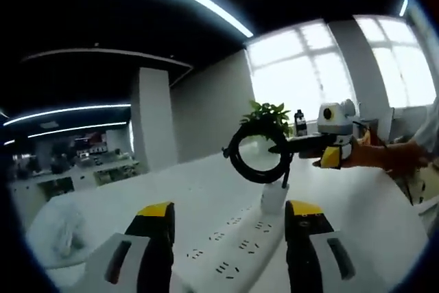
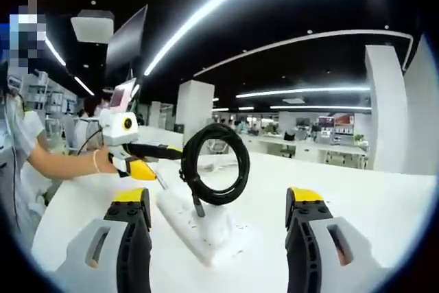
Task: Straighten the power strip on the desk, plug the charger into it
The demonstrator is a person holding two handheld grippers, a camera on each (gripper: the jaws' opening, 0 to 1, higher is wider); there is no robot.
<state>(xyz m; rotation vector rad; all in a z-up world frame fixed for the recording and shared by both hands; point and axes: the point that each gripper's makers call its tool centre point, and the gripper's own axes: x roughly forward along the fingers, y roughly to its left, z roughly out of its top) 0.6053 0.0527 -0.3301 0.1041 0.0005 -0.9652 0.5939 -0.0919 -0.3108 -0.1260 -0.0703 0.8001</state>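
Observation:
A white power strip (image 1: 236, 245) lies on the white desk (image 1: 199, 183), running between the wide-apart jaws of my left gripper (image 1: 231, 211), which is open and flanks it. At the strip's far end a white charger (image 1: 274, 197) stands upright on it, with its black coiled cable (image 1: 259, 152) rising above. My right gripper (image 1: 322, 147) reaches in from the right, level with the coil. In the right gripper view the strip (image 2: 195, 228), charger (image 2: 209, 221) and coil (image 2: 214, 162) sit ahead of my open right gripper (image 2: 218, 197). The left gripper (image 2: 147, 159) comes in from the left beside the coil.
A potted plant (image 1: 266, 114) and a dark bottle (image 1: 300, 123) stand at the desk's far edge by bright windows. A person in a white top (image 2: 20, 149) is at the left, one arm stretched over the desk. Rows of office desks fill the background.

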